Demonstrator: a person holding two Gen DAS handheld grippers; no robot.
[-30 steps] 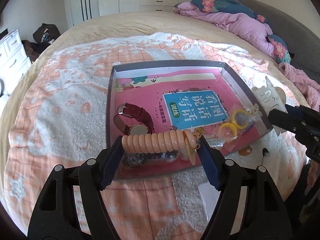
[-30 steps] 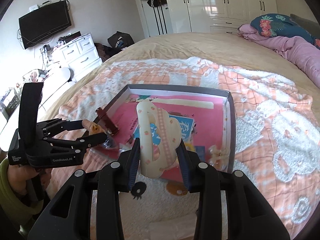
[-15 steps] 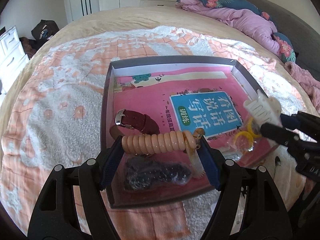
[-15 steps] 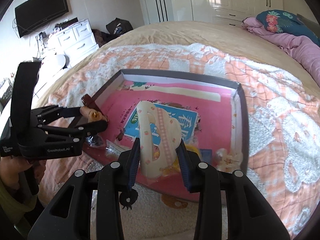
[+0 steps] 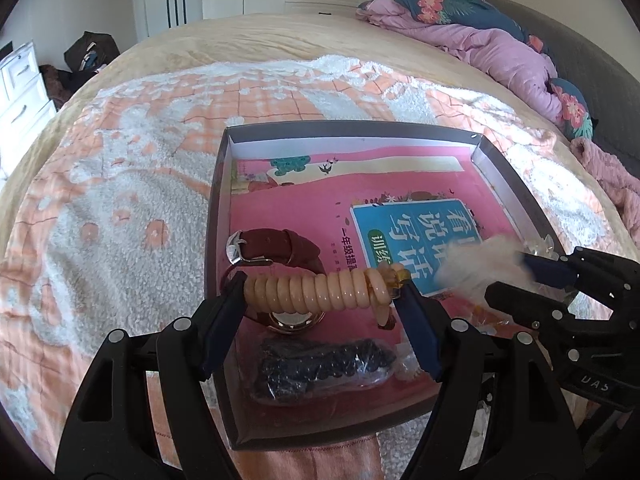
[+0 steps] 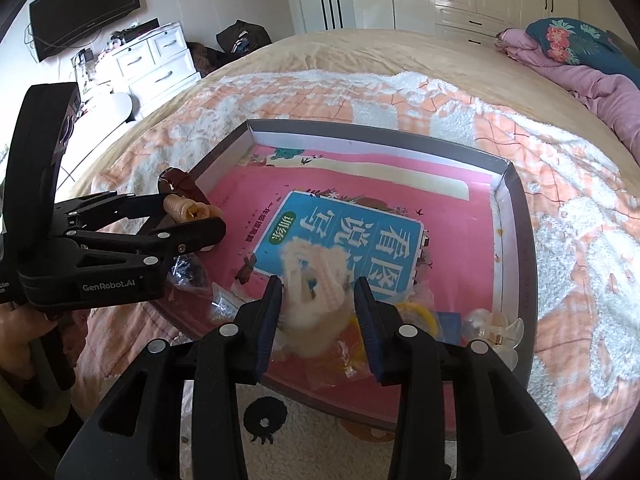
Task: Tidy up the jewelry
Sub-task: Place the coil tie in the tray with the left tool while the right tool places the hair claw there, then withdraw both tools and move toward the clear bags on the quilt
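Note:
A grey tray [image 5: 218,216] lies on the bed with a pink-and-blue book [image 5: 416,228] as its floor. My left gripper [image 5: 322,294] is shut on a peach spiral hair tie [image 5: 312,290], which hangs over a burgundy watch [image 5: 280,246] and a bag of black beads [image 5: 324,366] in the tray's near left corner. My right gripper [image 6: 318,292] hovers over the tray's near edge. A cream hair claw clip [image 6: 320,268] sits between its fingers, motion-blurred, so I cannot tell whether the pads still grip it. The left gripper [image 6: 192,212] shows at the left of the right wrist view.
Yellow rings [image 6: 418,314] and a clear claw clip [image 6: 492,326] lie in the tray's near right corner. A peach-and-white blanket [image 6: 580,240] surrounds the tray. A pink duvet [image 5: 500,52] is piled far right. White drawers [image 6: 160,64] stand beyond the bed's left side.
Both grippers moved forward over the tray. The spiral hair tie now hangs above the watch. The claw clip has turned blurry and sits lower between the right fingers than before.

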